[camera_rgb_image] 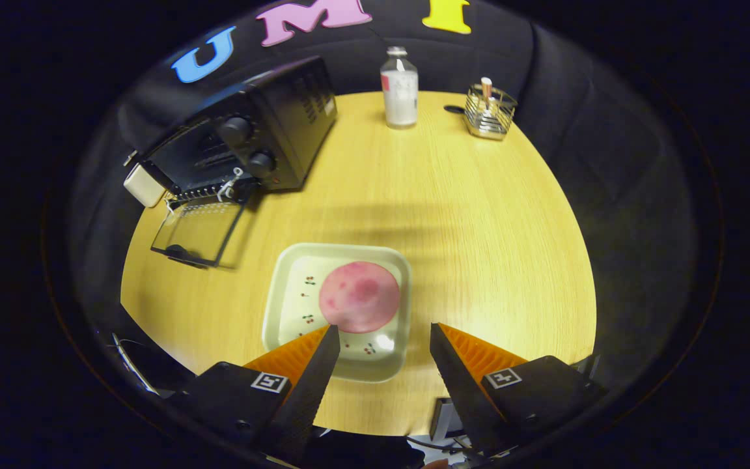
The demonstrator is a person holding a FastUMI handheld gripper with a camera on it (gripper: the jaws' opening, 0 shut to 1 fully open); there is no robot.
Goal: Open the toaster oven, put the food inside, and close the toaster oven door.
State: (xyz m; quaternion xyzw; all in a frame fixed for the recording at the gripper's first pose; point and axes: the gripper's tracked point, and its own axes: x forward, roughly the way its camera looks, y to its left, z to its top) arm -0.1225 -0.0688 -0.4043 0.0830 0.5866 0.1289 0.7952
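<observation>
My gripper (383, 335) hung wide open and empty over the pink food disc (359, 296) on its plate (284, 286) near the table's (479, 215) front edge, toaster oven (251, 137) door (198, 229) already down at the far-left corner; a flat disc risked slipping or dragging the plate.

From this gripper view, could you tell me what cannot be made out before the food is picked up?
- Toaster oven interior: dark behind the open door, so rack and contents are unclear.
- Bottle label: too small.
- Wire basket contents: too small.
- Plate near corner: hidden by one finger of the open gripper.
- Food type: a pink disc, unidentifiable.
</observation>
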